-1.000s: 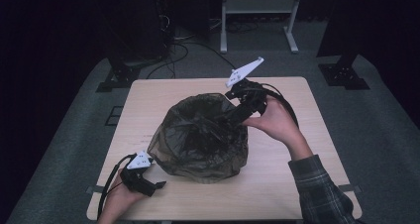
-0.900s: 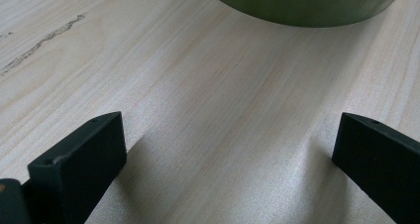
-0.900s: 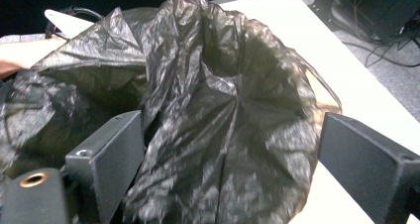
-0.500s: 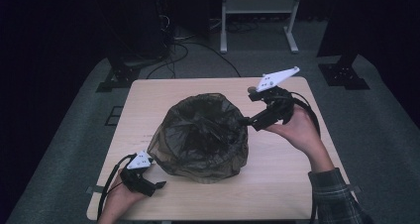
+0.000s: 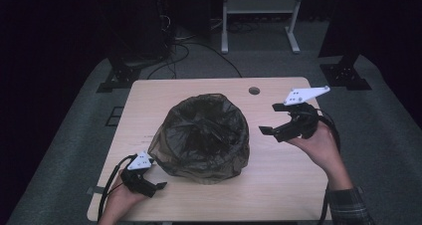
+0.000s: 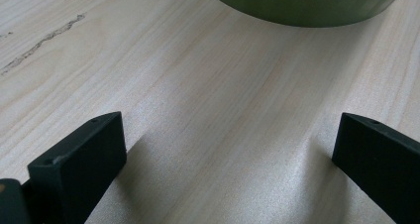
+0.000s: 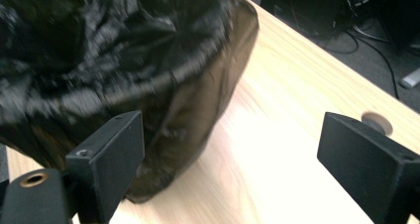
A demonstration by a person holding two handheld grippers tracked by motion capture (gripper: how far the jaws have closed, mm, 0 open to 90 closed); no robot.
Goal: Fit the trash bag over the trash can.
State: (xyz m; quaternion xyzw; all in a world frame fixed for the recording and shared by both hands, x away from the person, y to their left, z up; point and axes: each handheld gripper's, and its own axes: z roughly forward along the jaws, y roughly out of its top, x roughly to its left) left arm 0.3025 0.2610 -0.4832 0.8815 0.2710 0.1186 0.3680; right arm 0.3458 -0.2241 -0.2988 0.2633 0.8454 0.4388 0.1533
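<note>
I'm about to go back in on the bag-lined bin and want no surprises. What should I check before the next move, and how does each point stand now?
1. Right gripper open, fingers holding nothing: ok.
2. Left gripper open, resting on the table: ok.
3. Bin upright on the table: ok.
4. Bag draped over the bin's rim all round: cannot tell; the near side hangs loose.
5. Path from the right gripper to the bag free: ok.
</note>
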